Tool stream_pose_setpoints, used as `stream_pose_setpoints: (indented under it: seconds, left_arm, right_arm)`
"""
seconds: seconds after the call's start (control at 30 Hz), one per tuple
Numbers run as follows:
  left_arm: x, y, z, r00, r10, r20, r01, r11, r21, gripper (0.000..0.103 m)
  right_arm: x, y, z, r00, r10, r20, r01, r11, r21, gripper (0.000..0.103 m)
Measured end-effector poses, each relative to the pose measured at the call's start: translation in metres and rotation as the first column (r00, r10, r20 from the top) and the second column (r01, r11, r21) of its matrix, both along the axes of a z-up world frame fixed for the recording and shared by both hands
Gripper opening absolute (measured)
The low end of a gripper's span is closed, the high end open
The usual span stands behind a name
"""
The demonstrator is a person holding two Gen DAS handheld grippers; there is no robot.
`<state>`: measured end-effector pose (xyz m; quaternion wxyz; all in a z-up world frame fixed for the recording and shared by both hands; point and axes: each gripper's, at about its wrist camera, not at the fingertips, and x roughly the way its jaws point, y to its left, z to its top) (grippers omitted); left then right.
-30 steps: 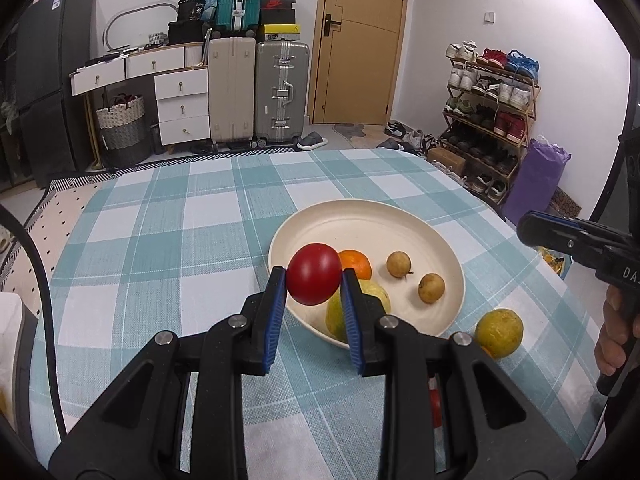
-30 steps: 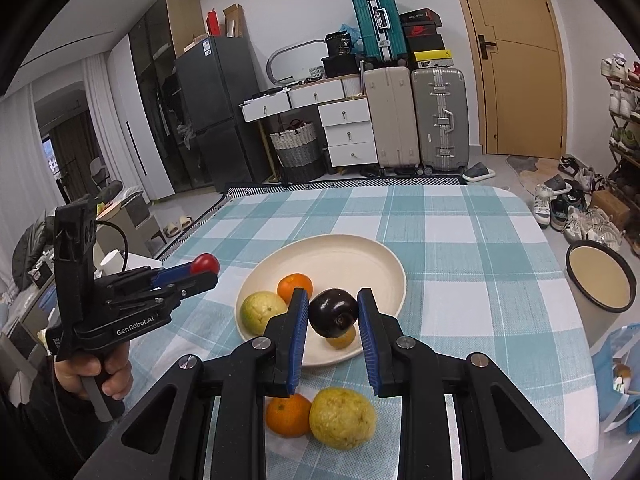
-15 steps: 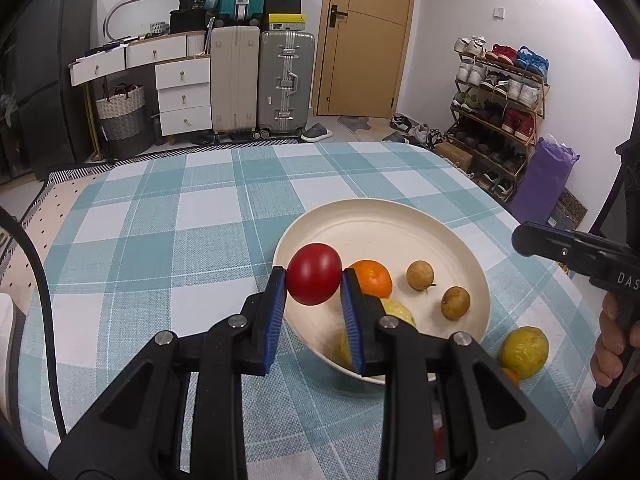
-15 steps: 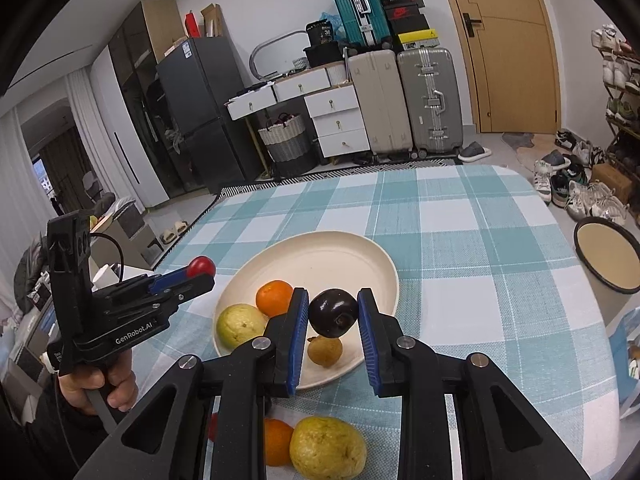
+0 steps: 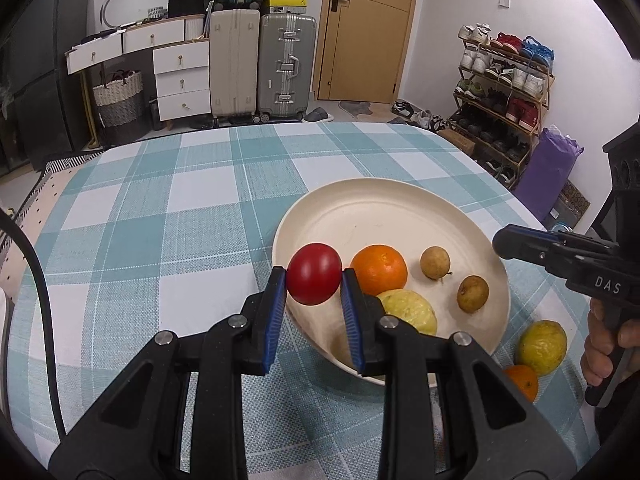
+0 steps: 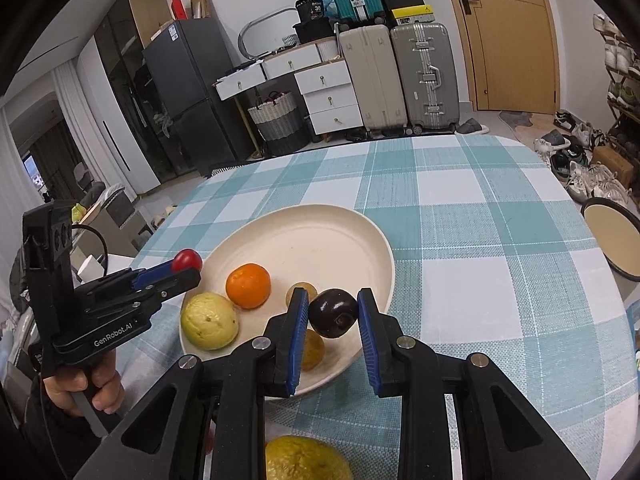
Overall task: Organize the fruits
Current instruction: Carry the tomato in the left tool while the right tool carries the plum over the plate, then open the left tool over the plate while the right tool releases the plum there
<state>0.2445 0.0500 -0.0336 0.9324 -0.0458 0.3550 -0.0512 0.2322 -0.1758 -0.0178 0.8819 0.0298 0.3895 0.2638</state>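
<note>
My left gripper (image 5: 314,276) is shut on a round red fruit (image 5: 314,273), held over the near left rim of the cream plate (image 5: 384,200). In the plate lie an orange (image 5: 379,269), a yellow-green fruit (image 5: 408,315) and two small brown fruits (image 5: 435,262). My right gripper (image 6: 333,312) is shut on a dark purple fruit (image 6: 333,313) above the plate's (image 6: 304,224) near edge. From the right wrist view the left gripper (image 6: 188,266) with its red fruit (image 6: 186,259) hangs at the plate's left side.
On the checked tablecloth (image 5: 160,220) beside the plate lie a yellow fruit (image 5: 542,342) and a second orange (image 5: 522,380). A round board (image 6: 612,236) sits off the table's right edge. Suitcases, drawers and a shoe rack stand beyond the far edge.
Both grippers have come down and forward toward the plate with their fruits still held. The plate looms larger in both views.
</note>
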Motion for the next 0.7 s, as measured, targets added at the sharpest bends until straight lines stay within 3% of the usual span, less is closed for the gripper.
stream_pose_setpoints:
  seconds: [0.63,0.7]
  left_arm:
    - [-0.002,0.000,-0.003,1.000,0.003,-0.004,-0.003,1.000,0.018,0.025]
    - [-0.004,0.001,-0.001,1.000,0.010,0.010,-0.010,1.000,0.019,0.025]
  right_arm:
    - [0.011,0.011,-0.013,1.000,-0.001,-0.026,-0.001,0.999,-0.051,0.026]
    - [0.010,0.011,-0.011,1.000,-0.005,-0.016,0.004,0.999,-0.049,0.032]
